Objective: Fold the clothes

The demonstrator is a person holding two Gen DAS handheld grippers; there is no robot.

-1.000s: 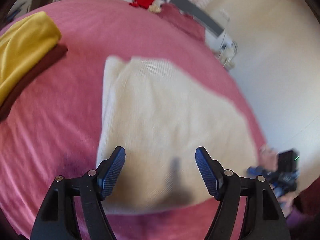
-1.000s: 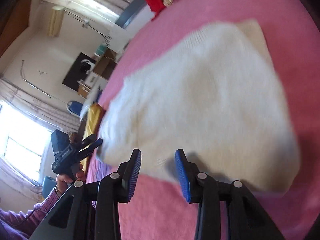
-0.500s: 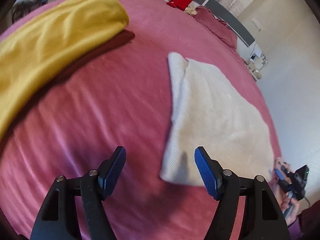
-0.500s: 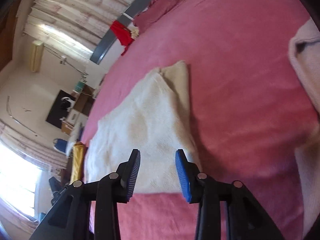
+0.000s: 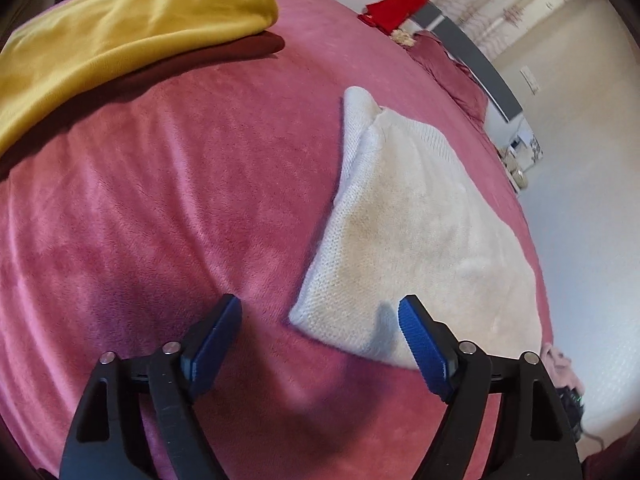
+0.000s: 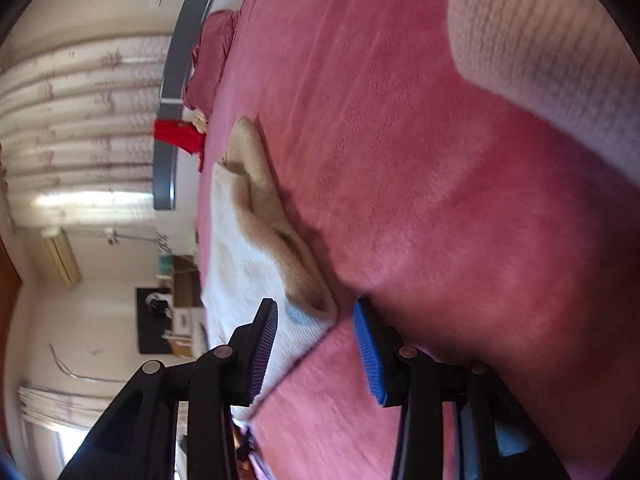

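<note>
Both claws gape, empty: left claw (image 5: pixel 320 332) and right claw (image 6: pixel 316 336) each hover at a near corner of the sweater (image 5: pixel 412 240), which runs lengthwise away up the bed (image 5: pixel 160 200).

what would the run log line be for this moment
task: fold clothes | left tongs: open, empty, over near corner of cream sweater | right tongs: open, empty, at sweater's corner | sweater: folded, flat on pink blanket

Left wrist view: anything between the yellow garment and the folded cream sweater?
Nothing but bare pink blanket between the yellow garment and the cream sweater, shown in the left wrist view. The left gripper hangs open near the sweater's corner.
</note>
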